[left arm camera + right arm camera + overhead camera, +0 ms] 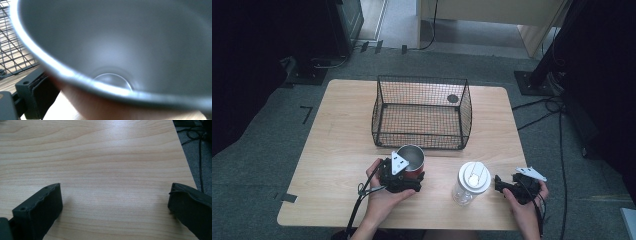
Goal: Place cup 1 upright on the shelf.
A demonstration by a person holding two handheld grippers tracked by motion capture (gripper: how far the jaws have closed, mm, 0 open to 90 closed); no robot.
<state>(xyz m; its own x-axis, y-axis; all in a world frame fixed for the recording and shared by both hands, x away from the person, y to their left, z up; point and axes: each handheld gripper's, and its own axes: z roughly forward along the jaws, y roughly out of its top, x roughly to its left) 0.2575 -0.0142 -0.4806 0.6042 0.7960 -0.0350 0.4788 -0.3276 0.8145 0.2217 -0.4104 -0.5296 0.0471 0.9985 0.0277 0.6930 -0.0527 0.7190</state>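
While the wire basket (pixel 422 112) sits mid-counter (pixel 337 145), the left hand-held gripper (pixel 404 175) just in front of it pinches a red metal cup (pixel 413 159) by its wall. Right of the cup stands a clear white-lidded jar (pixel 469 182). Farther right, the right hand-held gripper (pixel 502 184) rests spread wide, jaws holding nothing.

Your left gripper (pixel 404 175) w/ the cup (pixel 411 159) sits just in front of the wire basket (pixel 422 112); its near wall blocks a straight push fwd. Basket top is open. Bottle (pixel 471 182) stands between your hands. Bare table (pixel 105 157) lies ahead of your right gripper (pixel 507 186).
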